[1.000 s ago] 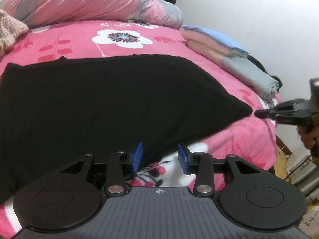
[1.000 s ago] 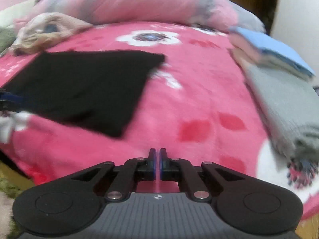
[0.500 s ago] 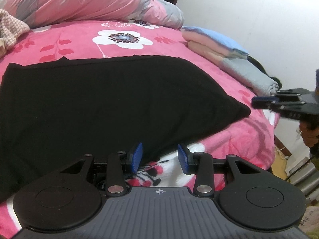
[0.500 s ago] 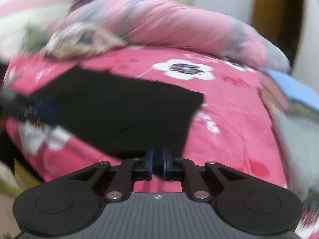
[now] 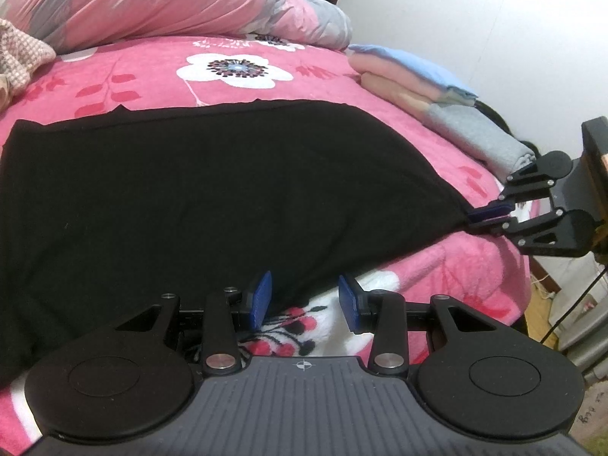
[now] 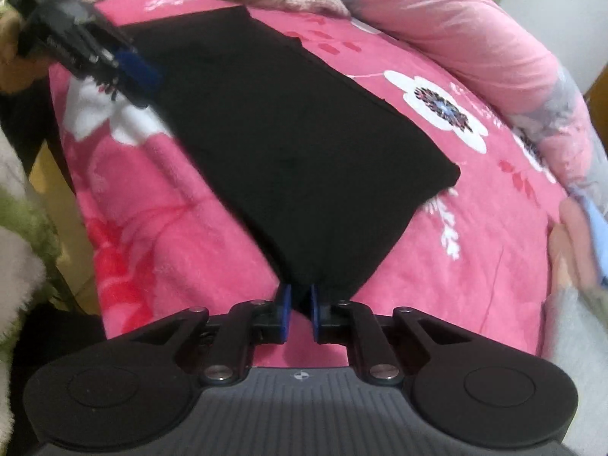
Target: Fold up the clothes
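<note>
Left gripper [image 5: 304, 298] spread wide, nothing between pads, black garment [image 5: 212, 197] edge just ahead. Right gripper [image 6: 300, 309] pinching garment's near corner. Flat on pink floral bedspread [image 5: 125, 76]. Farther right: folded clothes stack [image 5: 429, 91].

Soft, even indoor light filled both views, with no hard shadows or glare. The black garment [image 5: 228, 190] showed almost no surface detail. Fisheye distortion bent the bed [image 5: 456, 266] at the edges. The right wrist view was motion-blurred, worst at the left gripper [image 6: 129, 64] and right border.
</note>
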Demonstrator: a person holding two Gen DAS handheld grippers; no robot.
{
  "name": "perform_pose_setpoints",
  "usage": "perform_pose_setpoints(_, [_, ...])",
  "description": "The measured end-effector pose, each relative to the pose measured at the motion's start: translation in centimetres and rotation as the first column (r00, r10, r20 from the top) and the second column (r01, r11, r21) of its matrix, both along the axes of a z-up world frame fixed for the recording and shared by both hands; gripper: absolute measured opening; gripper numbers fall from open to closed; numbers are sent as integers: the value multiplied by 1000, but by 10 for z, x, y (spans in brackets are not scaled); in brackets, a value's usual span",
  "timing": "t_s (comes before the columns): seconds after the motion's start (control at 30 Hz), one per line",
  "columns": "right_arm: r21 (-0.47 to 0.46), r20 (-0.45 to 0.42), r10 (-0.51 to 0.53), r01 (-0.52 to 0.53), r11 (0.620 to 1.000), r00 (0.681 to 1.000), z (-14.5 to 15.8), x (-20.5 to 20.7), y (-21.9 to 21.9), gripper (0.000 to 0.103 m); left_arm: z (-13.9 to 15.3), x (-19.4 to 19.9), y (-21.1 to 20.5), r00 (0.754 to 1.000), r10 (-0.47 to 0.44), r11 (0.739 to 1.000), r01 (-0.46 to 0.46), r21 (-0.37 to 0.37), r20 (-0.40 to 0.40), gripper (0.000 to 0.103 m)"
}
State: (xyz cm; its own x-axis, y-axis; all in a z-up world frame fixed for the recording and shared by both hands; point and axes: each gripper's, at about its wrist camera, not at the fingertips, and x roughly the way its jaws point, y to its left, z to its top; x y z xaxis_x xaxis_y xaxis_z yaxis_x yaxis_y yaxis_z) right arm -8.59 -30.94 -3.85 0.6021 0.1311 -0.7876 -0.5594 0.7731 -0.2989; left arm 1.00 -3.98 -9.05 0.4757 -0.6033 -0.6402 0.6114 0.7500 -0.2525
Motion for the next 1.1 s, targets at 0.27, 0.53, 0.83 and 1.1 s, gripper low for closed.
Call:
perform_pose_setpoints(0.27, [44,1,-13,13,999,1000,9,-6,-14,3,1,0,2,1000,-13,1000,13,7,-7,39])
perform_pose_setpoints(0.53, [337,87,-99,64,939,991,55,2,-21,4,15,-4,6,1000,-17,999,17,-35,17,39])
perform_pose_setpoints(0.83, [255,-33,-192,194,947,981,-11,12,10,3,-2,1,-7,997,-65,995,63,-77,-34,39])
perform_pose_setpoints(1.1, [390,53,-238,199,899,970,34,16,9,5,-9,1,-12,995,-71,992,64,-108,-68,39])
